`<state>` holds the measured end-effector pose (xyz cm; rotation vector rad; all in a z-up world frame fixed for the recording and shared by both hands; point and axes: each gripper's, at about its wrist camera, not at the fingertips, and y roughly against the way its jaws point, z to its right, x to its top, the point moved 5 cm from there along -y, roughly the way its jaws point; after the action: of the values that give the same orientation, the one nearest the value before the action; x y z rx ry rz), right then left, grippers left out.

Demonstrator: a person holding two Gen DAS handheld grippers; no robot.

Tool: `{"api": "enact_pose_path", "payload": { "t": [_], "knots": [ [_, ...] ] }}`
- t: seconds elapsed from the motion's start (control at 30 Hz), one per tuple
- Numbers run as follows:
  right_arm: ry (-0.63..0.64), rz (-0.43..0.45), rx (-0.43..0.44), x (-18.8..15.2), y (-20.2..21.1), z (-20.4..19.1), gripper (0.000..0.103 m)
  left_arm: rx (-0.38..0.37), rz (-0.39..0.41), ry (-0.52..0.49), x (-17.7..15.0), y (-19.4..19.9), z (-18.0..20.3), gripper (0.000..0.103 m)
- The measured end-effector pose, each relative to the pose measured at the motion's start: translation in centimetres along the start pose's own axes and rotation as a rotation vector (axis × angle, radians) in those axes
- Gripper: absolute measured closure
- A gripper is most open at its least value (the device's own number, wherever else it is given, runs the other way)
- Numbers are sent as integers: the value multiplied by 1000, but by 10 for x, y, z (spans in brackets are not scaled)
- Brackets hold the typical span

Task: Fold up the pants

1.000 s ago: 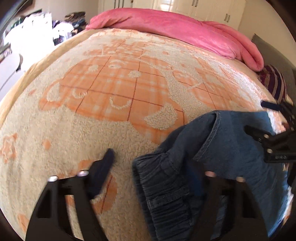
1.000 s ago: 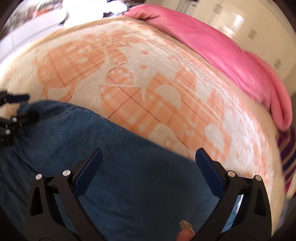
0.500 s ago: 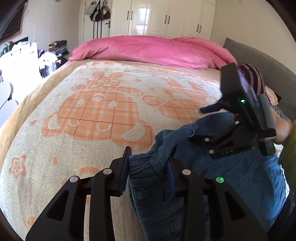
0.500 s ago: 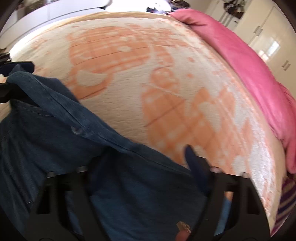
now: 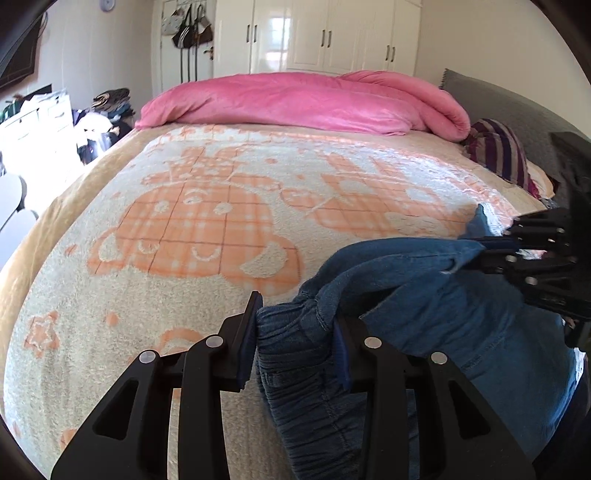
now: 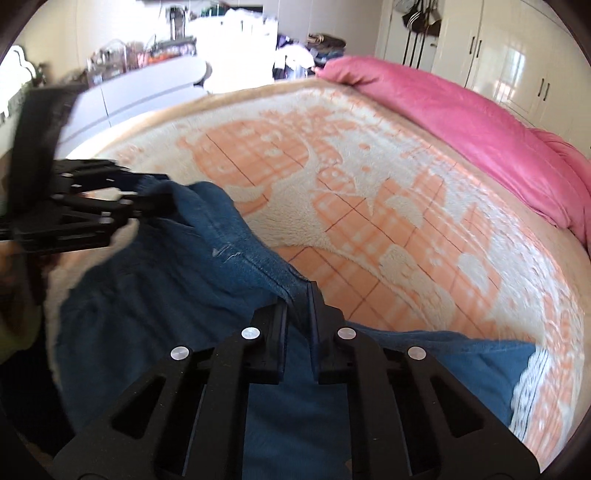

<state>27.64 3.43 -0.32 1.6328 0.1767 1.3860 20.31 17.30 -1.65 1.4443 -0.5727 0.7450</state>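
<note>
Bed (image 5: pixel 55 236) under cream-orange blanket (image 5: pixel 207 229); pink duvet (image 5: pixel 303 99) at 12 o'clock, striped pillow (image 5: pixel 498 151) at 2, jeans (image 5: pixel 461 314) at 5.

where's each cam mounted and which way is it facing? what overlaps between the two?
Left wrist: on the left gripper, looking along its fingers across the bed blanket toward the pink duvet and wardrobe; jaws clamp the gathered waistband of the jeans.
Right wrist: on the right gripper, facing across the bed toward the room's cluttered side; jaws pinch a jeans seam.
Shared: jeans, blanket, duvet; each view shows the other gripper.
</note>
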Motion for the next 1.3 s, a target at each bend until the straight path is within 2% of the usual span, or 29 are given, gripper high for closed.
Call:
{"api": "enact_pose_path", "payload": {
  "t": [0.07,0.2,0.3,0.47,0.6,0.73,0.83,0.97,1.03,1.17,1.3],
  "knots": [
    [-37,16,21,-9,14,-7,98,-23,7,9,0,5,2,70],
    [-86,38,49,-35,38,-29,99,-124,20,76,-8,29,5,70],
    [-139,50,84,-57,54,-46,99,-157,35,91,-22,48,14,70],
    [-140,60,120,-92,80,-82,99,-121,36,76,-64,73,31,70],
    [-144,69,125,-110,92,-101,99,-139,17,96,-84,86,35,70],
    [-134,79,130,-121,102,-120,99,-160,-35,121,-102,88,31,69],
    [-96,52,140,-130,96,-140,98,-149,-52,126,-109,92,29,68],
    [-73,-33,141,-150,70,-162,98,-131,-102,141,-119,91,21,62],
    [-81,-47,144,-154,64,-166,98,-122,-116,144,-124,94,19,59],
    [-101,-35,162,-152,67,-165,98,-85,-116,128,-130,109,13,54],
    [-120,-28,179,-151,66,-163,97,-58,-105,96,-132,127,14,53]
  ]
}}
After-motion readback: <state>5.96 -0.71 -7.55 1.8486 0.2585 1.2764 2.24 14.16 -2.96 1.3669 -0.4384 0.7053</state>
